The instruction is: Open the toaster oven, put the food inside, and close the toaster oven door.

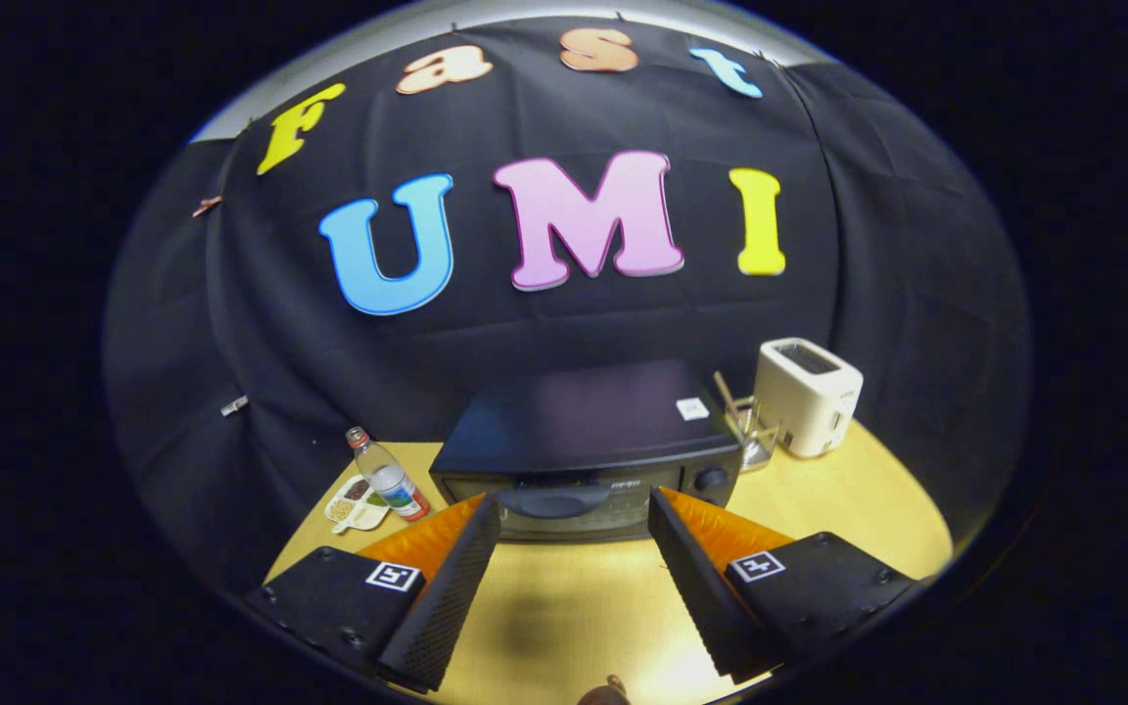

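Observation:
A black toaster oven [584, 446] stands on the yellow table [564, 607] just beyond my fingers, its door shut and its wide handle [552, 501] facing me. My gripper [574, 514] is open, with one fingertip on each side of the handle and a wide gap between them; nothing is held. The fingers hover above the table in front of the oven door. A knob [710, 479] sits at the right of the oven's front. A small brown object [605, 693] peeks in below the fingers; what it is I cannot tell.
A plastic bottle with a red cap [388, 477] and a small white dish of bits [356, 501] stand left of the oven. To the oven's right are a glass holding sticks [752, 431] and a white toaster [807, 395].

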A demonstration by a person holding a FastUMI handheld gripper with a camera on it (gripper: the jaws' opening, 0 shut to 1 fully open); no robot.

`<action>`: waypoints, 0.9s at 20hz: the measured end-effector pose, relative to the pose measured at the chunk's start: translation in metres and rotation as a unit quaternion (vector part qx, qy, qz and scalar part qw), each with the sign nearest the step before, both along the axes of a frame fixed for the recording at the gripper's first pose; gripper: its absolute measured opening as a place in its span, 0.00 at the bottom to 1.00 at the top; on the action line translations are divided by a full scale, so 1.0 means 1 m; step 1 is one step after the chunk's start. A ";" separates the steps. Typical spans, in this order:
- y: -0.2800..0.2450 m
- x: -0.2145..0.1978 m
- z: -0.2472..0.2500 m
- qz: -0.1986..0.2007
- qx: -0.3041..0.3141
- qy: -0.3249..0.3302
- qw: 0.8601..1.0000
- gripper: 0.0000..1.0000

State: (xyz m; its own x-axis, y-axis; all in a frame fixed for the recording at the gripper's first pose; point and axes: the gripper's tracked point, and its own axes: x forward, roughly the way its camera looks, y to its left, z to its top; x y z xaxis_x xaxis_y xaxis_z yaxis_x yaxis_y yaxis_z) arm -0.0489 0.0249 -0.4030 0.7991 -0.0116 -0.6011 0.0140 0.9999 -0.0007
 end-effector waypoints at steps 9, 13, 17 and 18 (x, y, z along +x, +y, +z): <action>-0.002 0.040 0.237 0.073 -0.008 -0.185 0.980 0.96; -0.021 0.056 0.320 0.070 -0.025 -0.228 0.971 0.96; -0.021 0.061 0.380 0.059 0.007 -0.277 0.959 0.97; -0.021 0.061 0.389 0.056 0.020 -0.284 0.957 0.97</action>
State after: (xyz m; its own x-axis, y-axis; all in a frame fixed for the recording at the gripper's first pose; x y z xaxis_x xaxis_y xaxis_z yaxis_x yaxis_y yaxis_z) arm 0.0124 0.0044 -0.0135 0.9919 0.1074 -0.0684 -0.1068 0.9942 0.0129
